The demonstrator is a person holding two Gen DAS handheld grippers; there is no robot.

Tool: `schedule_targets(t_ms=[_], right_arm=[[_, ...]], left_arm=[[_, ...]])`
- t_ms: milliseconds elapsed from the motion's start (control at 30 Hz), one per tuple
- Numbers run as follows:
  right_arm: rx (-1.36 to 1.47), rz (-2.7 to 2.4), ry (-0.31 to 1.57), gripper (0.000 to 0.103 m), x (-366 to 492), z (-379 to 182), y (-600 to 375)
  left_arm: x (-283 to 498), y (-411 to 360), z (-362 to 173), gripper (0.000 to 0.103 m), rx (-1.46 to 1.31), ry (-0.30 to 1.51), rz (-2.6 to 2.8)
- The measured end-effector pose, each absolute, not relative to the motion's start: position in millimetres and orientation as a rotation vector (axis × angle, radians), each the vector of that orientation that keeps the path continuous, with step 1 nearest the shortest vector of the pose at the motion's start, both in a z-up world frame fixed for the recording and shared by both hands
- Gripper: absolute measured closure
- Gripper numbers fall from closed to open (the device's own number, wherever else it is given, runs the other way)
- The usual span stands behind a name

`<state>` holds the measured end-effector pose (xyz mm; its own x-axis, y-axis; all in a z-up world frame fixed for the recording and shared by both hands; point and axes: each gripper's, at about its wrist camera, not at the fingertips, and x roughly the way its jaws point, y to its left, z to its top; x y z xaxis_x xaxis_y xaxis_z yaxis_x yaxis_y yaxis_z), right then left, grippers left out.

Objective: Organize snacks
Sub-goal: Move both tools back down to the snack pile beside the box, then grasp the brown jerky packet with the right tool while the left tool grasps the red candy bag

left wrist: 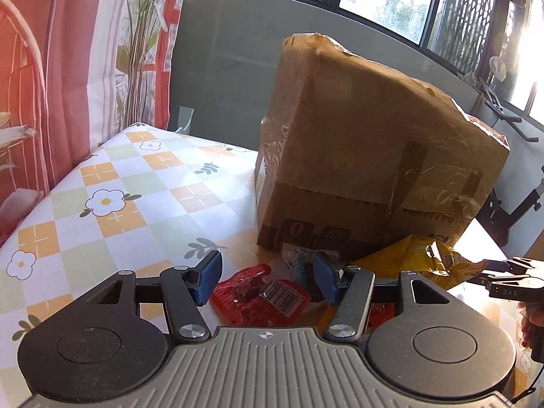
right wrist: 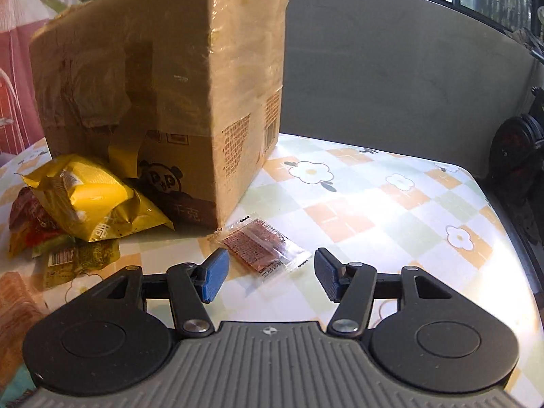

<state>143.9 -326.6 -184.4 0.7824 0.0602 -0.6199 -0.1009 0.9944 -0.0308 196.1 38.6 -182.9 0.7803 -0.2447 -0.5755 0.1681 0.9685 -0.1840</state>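
A taped cardboard box [left wrist: 370, 142] stands on the flowered tablecloth; it also shows in the right wrist view [right wrist: 163, 78]. My left gripper [left wrist: 267, 280] is open, its jaws on either side of a red snack packet [left wrist: 261, 294] lying on the table. A small clear wrapper [left wrist: 299, 258] and a yellow bag [left wrist: 418, 258] lie against the box. My right gripper [right wrist: 268, 277] is open just short of a small clear packet with brown contents [right wrist: 265, 248] by the box's corner. The yellow bag [right wrist: 91, 204] and other packets [right wrist: 78, 258] lie at the left.
The table [left wrist: 119, 197] has a checked flower cloth, its right edge [right wrist: 510, 238] dropping off near dark exercise gear [right wrist: 516, 149]. A red patterned curtain [left wrist: 68, 68] hangs at the left. A grey wall and windows are behind. The right gripper shows in the left view [left wrist: 510, 282].
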Motion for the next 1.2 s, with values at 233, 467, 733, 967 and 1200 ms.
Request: schedule_targets(t_ms=[233,467,733,967,1200], right_arm=[[-0.149,0.178,0.742,0.035,184,-202,-319],[-0.054,0.184,0.771,0.043,186,-203,-329],[0.012,0.15,0.788,0.056,157,-195,-314],[0.071,0.112,0.769,0.057,132,-194,-298],[0.097,0.088,0.752,0.058,113,-193,-285]], left_arm=[[200,40,-187,0.042,-0.129,0.65,-0.212],[207,41,-195,0.042,-0.139,0.665,-0.222],[209,29,-195,0.042,-0.12,0.668,-0.254],[203,24,-194,0.042,-0.114,0.668,-0.268],[199,26,-192,0.042,-0.117,0.659,-0.266]])
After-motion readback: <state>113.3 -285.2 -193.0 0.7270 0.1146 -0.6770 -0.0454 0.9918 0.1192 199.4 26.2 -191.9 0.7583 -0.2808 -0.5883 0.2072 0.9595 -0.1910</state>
